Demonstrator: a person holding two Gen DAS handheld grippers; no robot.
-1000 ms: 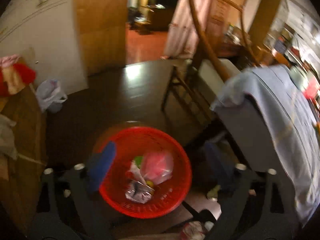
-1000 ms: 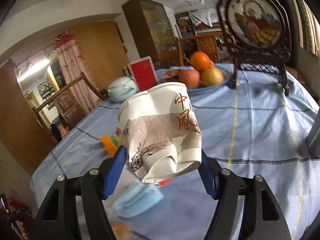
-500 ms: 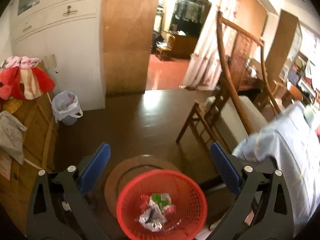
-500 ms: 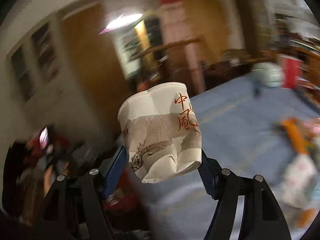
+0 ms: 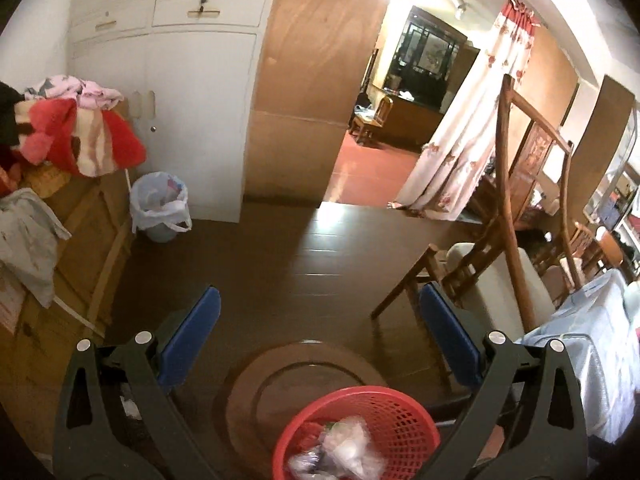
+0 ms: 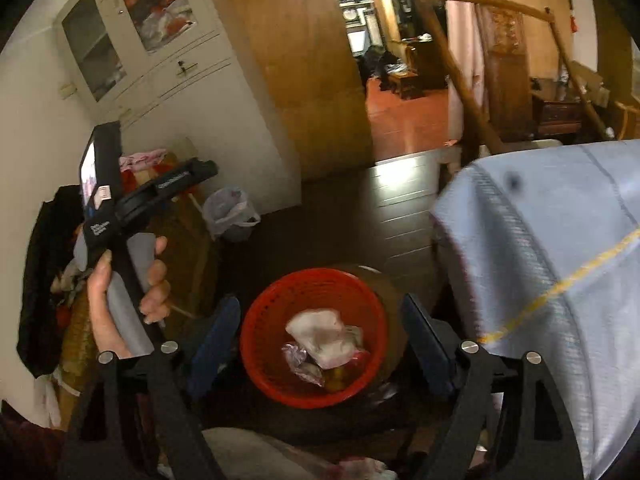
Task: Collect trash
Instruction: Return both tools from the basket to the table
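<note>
A red mesh basket [image 6: 272, 300] stands on the dark floor beside the table, with wrappers and plastic in it. The crumpled white paper cup [image 6: 322, 336] shows blurred inside the basket's rim, on top of the other trash. My right gripper [image 6: 318, 316] hangs above the basket. Its jaws are opening, no pad touches the cup, and nothing is between them. My left gripper [image 5: 320, 300] is open and empty, pointing over the floor beyond the basket [image 5: 400, 400], which sits at the bottom of its view. A hand [image 6: 120, 280] holds the left gripper's handle left of the basket.
The table with its blue cloth [image 6: 540, 260] rises right of the basket. A wooden chair [image 5: 480, 272] stands beside it. A small bin lined with a white bag [image 5: 160, 208] sits by the white cabinet. A wooden chest piled with clothes [image 5: 80, 240] is on the left.
My right gripper swung from over the table down to the red basket and let go of the paper cup. My left gripper drew back and tilted up, so the basket slid low in its view.
</note>
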